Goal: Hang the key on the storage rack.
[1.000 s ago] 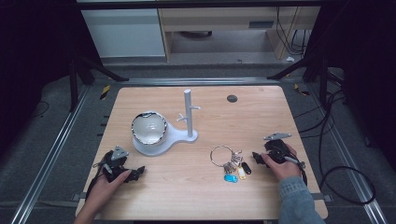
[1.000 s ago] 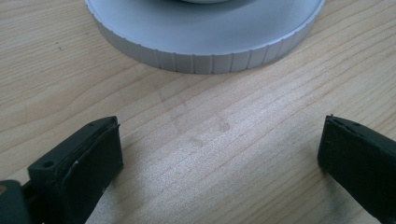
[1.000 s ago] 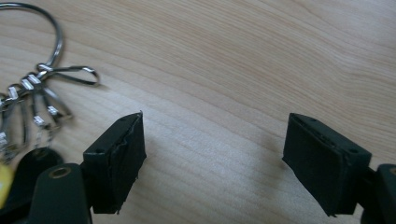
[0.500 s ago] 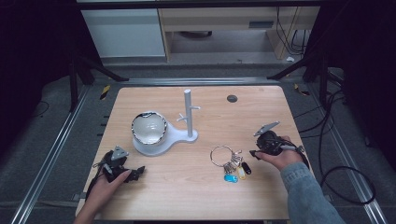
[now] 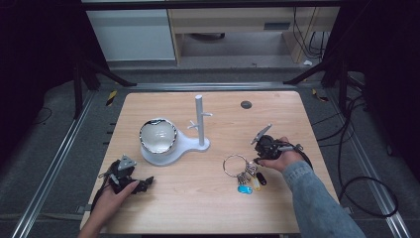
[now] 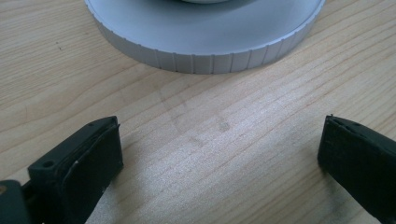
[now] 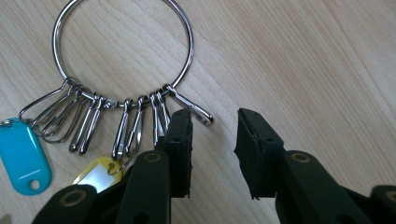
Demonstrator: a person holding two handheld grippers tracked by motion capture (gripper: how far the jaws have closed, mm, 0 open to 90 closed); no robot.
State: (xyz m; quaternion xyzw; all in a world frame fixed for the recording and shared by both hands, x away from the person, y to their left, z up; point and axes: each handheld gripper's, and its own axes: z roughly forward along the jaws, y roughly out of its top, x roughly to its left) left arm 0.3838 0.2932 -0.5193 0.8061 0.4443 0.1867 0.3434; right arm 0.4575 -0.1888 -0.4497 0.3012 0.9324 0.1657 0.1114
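readable text: none | labels: none | numbers: none

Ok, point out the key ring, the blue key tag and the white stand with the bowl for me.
key ring [image 7: 122,51], right gripper view, on the steel loop's open middle rim.
blue key tag [image 7: 21,156], right gripper view, on its plastic face.
white stand [image 5: 199,119], high view, on the upright post.

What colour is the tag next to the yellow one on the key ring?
Bright blue plastic tag; the right gripper view shows it best.
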